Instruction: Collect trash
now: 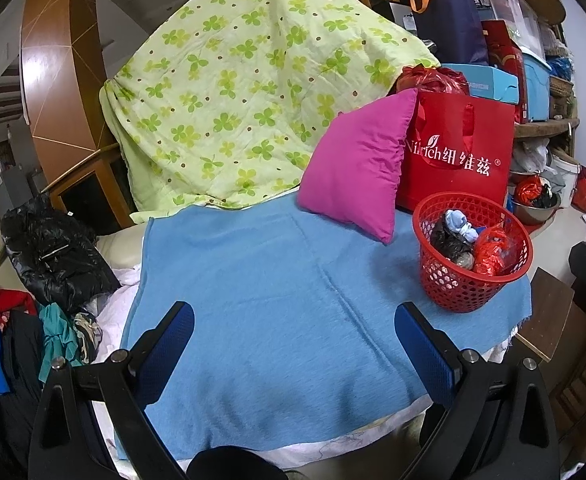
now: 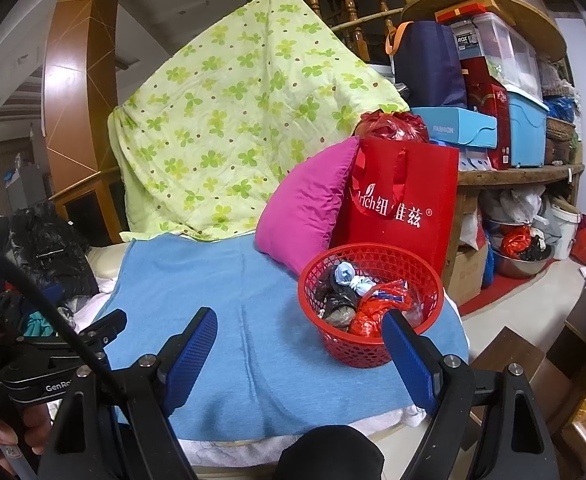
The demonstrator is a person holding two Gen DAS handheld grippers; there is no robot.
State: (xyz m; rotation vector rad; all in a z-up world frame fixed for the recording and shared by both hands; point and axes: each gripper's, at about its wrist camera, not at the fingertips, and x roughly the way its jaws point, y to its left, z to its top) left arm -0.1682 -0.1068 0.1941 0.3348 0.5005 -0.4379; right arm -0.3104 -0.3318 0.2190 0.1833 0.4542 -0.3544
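A red mesh basket stands on the right side of a blue towel. Inside it lie a black plastic bag, a crumpled red plastic bag and a pale blue wad. My left gripper hovers open over the bare towel, left of the basket, holding nothing. My right gripper is also open and empty; its right finger overlaps the basket's near rim in the right wrist view. The left gripper's body shows at the lower left there.
A pink pillow leans on a red gift bag behind the basket. A green clover quilt drapes at the back. A black jacket and clothes lie left. Shelves with boxes and a metal bowl stand right.
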